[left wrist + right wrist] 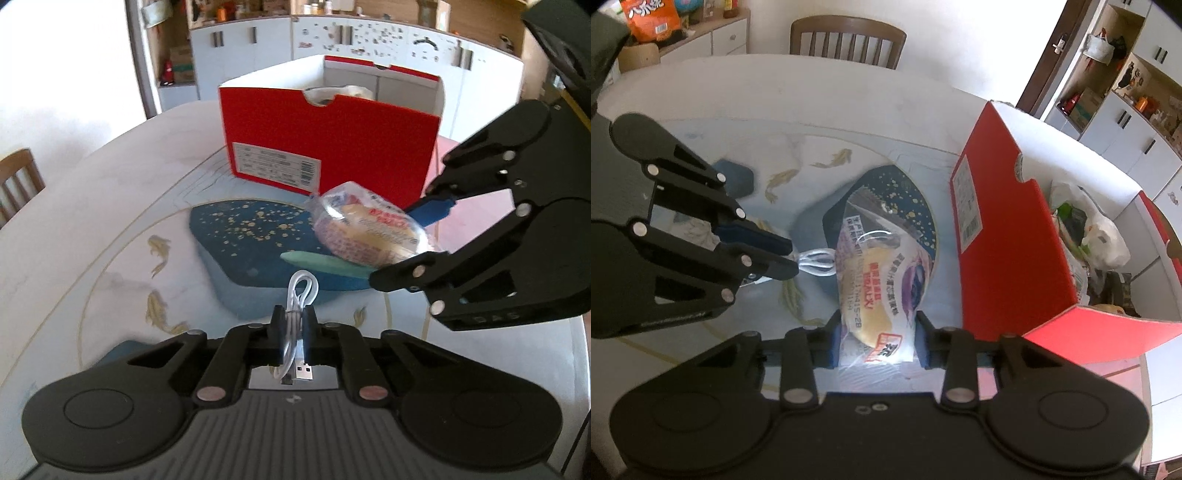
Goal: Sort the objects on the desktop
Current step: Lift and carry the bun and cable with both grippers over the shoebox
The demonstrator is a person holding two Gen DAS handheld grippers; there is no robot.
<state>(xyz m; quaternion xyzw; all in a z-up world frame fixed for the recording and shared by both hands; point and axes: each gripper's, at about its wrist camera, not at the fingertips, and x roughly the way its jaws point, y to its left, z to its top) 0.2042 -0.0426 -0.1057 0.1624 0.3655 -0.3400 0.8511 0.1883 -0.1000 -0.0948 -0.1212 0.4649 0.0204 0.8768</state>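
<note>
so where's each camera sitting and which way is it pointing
Left wrist: on the left hand-held gripper, looking along its fingers, shut on a white cable, toward the red box; the right hand-held gripper enters from the right.
Right wrist: on the right hand-held gripper, looking over its snack bag toward a chair, box at right.
Shared: box, bag, cable, table, both grippers.
</note>
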